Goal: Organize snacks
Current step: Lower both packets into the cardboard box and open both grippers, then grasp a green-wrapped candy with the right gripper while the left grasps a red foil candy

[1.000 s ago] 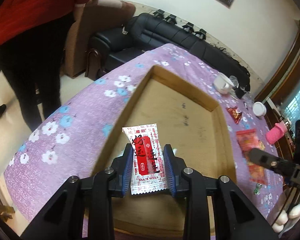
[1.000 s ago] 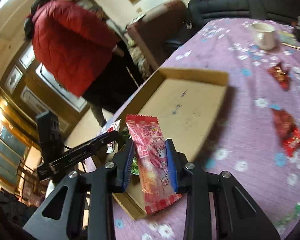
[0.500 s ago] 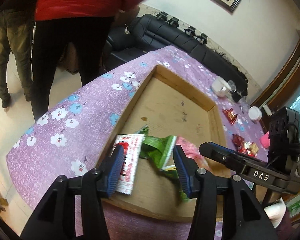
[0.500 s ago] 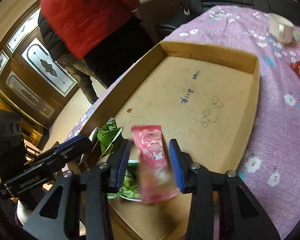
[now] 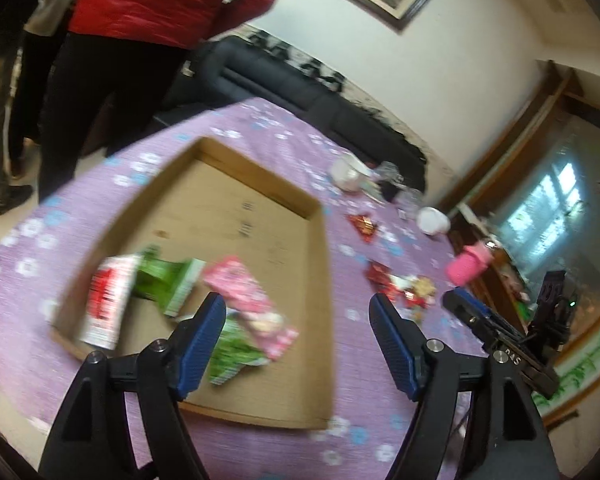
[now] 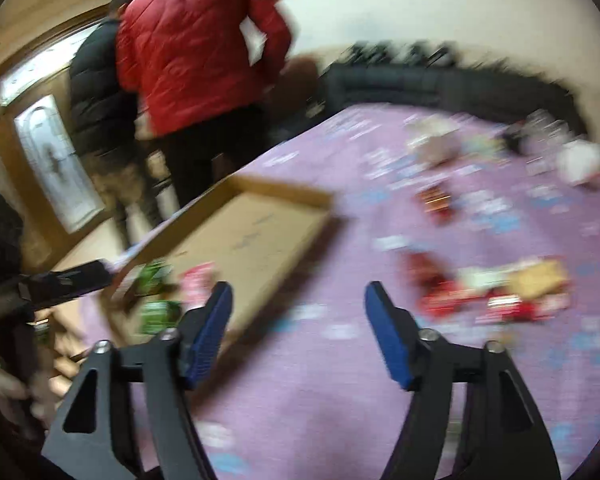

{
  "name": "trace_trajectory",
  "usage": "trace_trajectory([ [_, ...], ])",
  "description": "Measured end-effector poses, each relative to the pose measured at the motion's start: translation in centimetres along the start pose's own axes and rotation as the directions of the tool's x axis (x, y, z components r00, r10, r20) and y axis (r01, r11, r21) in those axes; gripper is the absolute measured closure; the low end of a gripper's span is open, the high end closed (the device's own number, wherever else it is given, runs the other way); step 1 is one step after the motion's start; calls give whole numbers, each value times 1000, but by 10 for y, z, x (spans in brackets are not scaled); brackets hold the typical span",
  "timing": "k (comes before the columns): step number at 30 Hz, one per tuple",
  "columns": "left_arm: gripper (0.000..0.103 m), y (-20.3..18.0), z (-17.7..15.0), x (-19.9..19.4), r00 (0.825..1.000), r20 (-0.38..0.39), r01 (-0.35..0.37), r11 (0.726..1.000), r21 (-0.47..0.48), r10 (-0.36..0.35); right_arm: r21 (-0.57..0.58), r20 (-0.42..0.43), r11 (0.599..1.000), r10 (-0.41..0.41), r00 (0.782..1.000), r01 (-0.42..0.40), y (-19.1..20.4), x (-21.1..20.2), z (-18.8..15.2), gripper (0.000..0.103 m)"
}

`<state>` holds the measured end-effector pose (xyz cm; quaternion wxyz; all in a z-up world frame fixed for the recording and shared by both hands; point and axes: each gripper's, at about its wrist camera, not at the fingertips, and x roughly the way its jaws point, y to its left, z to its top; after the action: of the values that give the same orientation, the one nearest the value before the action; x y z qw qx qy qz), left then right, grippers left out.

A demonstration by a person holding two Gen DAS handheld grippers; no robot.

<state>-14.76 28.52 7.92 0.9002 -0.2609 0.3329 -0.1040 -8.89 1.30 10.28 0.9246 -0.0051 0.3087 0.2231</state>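
Hovering with both grippers, left (image 5: 298, 346) and right (image 6: 298, 334), fingers wide and gripping nothing, snacks (image 5: 244, 304) lying in box (image 5: 320, 280).

A purple flowered tabletop (image 5: 352, 276) carries a shallow cardboard tray (image 5: 320, 240). Beside the tray lie loose red snack packets (image 5: 384, 276), a pink bottle (image 5: 468, 268) on its side, and two white cups (image 5: 346, 174) near the far edge.

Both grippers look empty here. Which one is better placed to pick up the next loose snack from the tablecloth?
Probably the right gripper. It is open and faces the loose snack pile on the tablecloth. The left gripper, also open, hangs over the cardboard tray, with that pile farther to its right.
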Motion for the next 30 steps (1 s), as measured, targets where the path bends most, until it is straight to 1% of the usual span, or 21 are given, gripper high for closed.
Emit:
trace_trajectory([
  [2,29,-11,-2,5,1000,-13,4,1000,20,-3,35,25,996,-77,997,76,-33,-19,-5,15],
  [3,29,-16,-4,9,1000,-22,6,999,32,-5,66,2,993,-98,995,97,-51,-24,-7,15],
  [4,29,-24,-7,16,999,-38,10,999,46,-8,116,-42,988,-96,995,100,-73,-27,-12,15],
  [7,29,-38,-13,32,997,-77,22,997,70,-16,205,-117,973,-88,989,110,-110,-32,-28,18],
  [8,29,-45,-15,38,996,-92,24,996,82,-16,207,-140,972,-78,987,106,-113,-30,-34,24],
  [9,29,-50,-18,43,994,-106,24,995,94,-14,208,-161,974,-62,985,95,-114,-28,-40,27],
  [11,29,-61,-24,51,991,-132,28,993,118,-12,200,-206,978,-13,979,55,-106,-18,-51,29],
  [12,29,-66,-26,54,990,-141,28,991,128,-9,192,-226,980,3,974,42,-101,-12,-56,35],
  [13,29,-71,-27,57,989,-151,26,990,140,-5,186,-250,982,16,968,32,-93,-4,-63,37],
  [16,29,-81,-30,60,987,-164,20,987,161,6,185,-301,983,32,953,25,-84,18,-71,41],
  [18,29,-84,-30,62,986,-168,11,986,169,17,194,-321,980,31,946,34,-83,30,-75,50],
  [19,29,-87,-29,64,985,-170,7,985,173,23,186,-308,982,16,951,43,-82,31,-75,51],
  [21,29,-90,-28,68,984,-177,-2,984,180,34,162,-319,986,7,948,47,-79,36,-73,75],
  [23,29,-94,-28,77,981,-187,-9,982,187,45,134,-314,990,-8,949,53,-77,37,-74,78],
  [26,29,-101,-25,94,976,-213,-9,983,186,50,122,-283,990,-26,959,63,-85,32,-75,78],
  [28,29,-105,-21,107,973,-227,1,985,173,39,159,-240,986,-3,971,42,-96,28,-75,78],
  [30,29,-109,-15,120,971,-236,8,987,163,31,202,-219,979,15,976,31,-106,26,-73,78],
])
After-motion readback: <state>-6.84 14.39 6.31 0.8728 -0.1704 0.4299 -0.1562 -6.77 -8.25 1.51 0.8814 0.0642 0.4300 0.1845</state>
